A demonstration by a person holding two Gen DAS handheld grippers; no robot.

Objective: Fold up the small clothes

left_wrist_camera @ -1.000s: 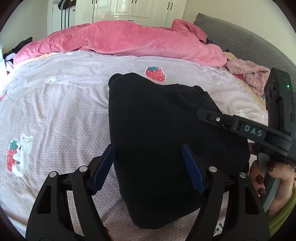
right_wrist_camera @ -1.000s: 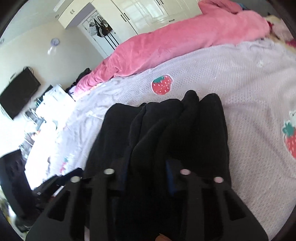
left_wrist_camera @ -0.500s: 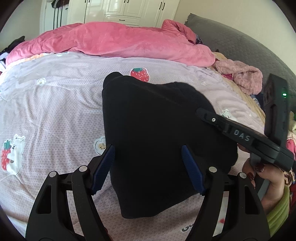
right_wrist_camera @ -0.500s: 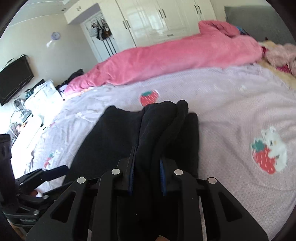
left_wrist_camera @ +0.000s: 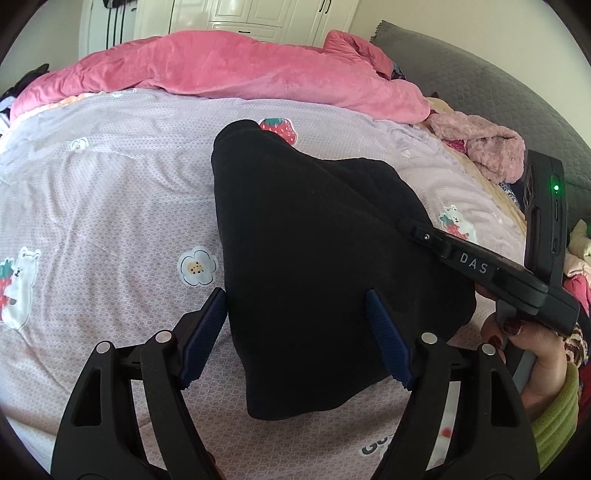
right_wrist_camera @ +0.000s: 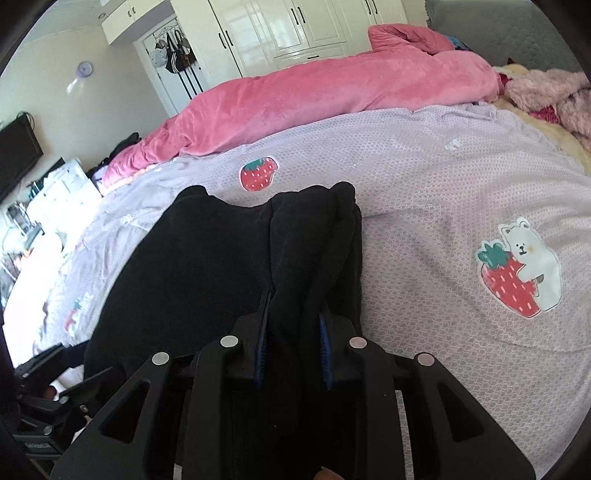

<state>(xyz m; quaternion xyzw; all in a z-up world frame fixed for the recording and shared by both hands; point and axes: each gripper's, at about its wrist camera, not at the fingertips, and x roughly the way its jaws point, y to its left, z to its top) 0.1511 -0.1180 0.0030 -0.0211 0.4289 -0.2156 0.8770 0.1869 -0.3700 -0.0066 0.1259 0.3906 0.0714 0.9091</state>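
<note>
A black garment [left_wrist_camera: 317, 258] lies partly folded on the lilac bedsheet [left_wrist_camera: 110, 206]. My left gripper [left_wrist_camera: 295, 332] is open, its blue pads [left_wrist_camera: 205, 332] held above the garment's near left edge, holding nothing. My right gripper [right_wrist_camera: 293, 343] is shut on a thick fold of the black garment [right_wrist_camera: 229, 266] at its right side. In the left wrist view the right gripper's body [left_wrist_camera: 480, 266] reaches in from the right onto the cloth, a hand behind it.
A pink duvet [left_wrist_camera: 229, 70] lies across the far side of the bed. A fluffy pink garment [left_wrist_camera: 484, 144] sits at the far right by a grey headboard [left_wrist_camera: 498, 96]. White wardrobes [right_wrist_camera: 295, 29] stand behind. The sheet [right_wrist_camera: 461, 221] stretches right of the garment.
The right gripper closed on the garment's fold and drew it toward me. The left gripper stayed open while its view drifted left along the bed.
</note>
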